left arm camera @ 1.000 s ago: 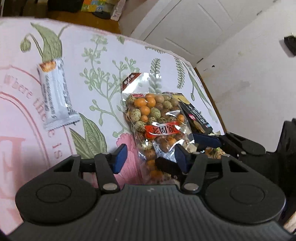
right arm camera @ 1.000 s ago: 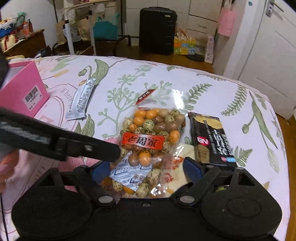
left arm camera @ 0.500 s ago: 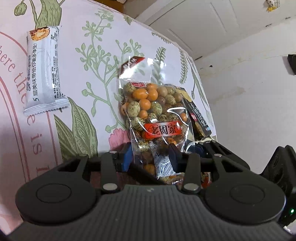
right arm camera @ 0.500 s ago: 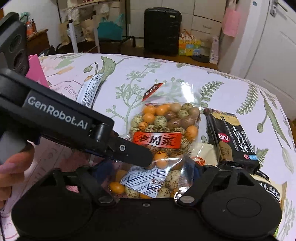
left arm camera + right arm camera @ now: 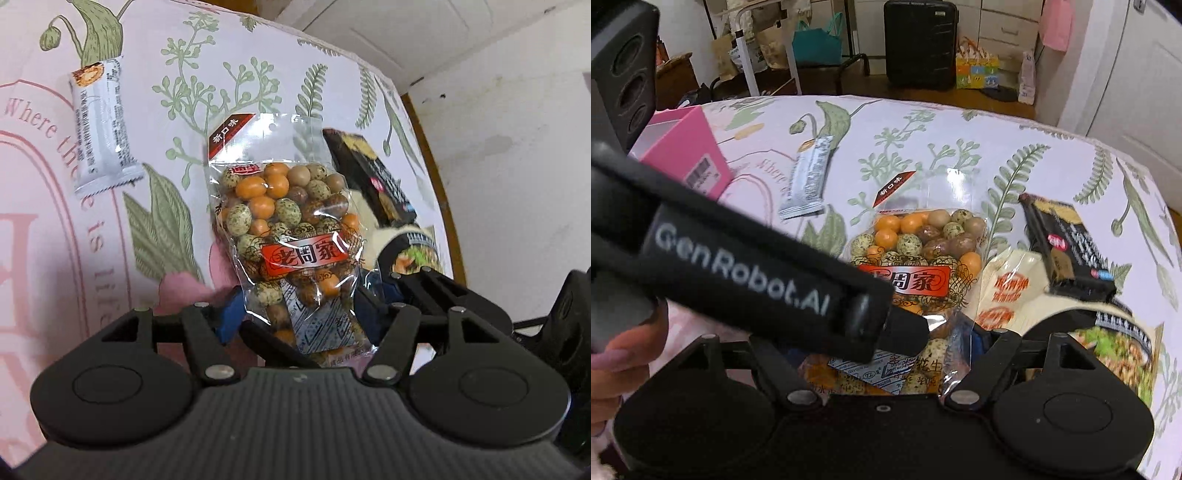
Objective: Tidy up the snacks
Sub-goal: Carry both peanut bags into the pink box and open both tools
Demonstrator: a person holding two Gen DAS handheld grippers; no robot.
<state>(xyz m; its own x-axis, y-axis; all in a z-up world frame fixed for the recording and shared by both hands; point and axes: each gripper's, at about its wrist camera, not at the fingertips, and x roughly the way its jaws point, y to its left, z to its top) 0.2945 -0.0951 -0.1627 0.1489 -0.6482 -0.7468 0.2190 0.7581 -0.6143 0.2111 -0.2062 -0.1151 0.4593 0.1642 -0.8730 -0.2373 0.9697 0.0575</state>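
1. The left tongs (image 5: 299, 314) straddle the near, bottom end of the peanut bag (image 5: 291, 229). Their jaws have just been opening and stand about half spread, blue pads beside the film; whether they press it I cannot tell.
2. The right tongs (image 5: 886, 354) bracket that same end, jaws wide and recently narrowing slightly; contact is unclear.
3. The bag lies flat on the floral desk (image 5: 221, 74), long axis running straight away from both tongs.
4. Just right lies a black bar (image 5: 1067, 247); well left, a white bar (image 5: 99, 125) and a pink box (image 5: 683, 155).
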